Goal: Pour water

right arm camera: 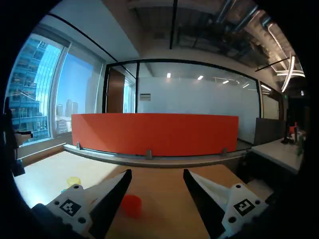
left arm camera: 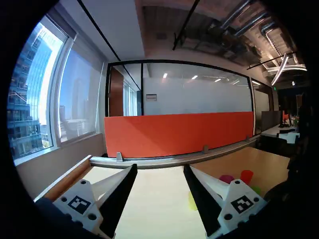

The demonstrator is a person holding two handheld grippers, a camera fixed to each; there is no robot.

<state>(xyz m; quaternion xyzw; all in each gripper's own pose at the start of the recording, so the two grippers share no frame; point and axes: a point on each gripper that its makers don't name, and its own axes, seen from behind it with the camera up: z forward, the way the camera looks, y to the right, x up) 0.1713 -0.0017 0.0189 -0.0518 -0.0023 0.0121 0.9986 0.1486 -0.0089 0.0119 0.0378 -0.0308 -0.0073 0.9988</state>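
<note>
The left tool (left arm camera: 160,166) and right tool (right arm camera: 157,171) both hang released and empty over the bench (right arm camera: 171,199). The red cup (right arm camera: 131,205) stands beside the right tool's finger; the person should centre it before closing.

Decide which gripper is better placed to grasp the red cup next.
Probably right: the red cup lies close ahead of the open right gripper. From the left gripper it stands farther off, to one side.
</note>
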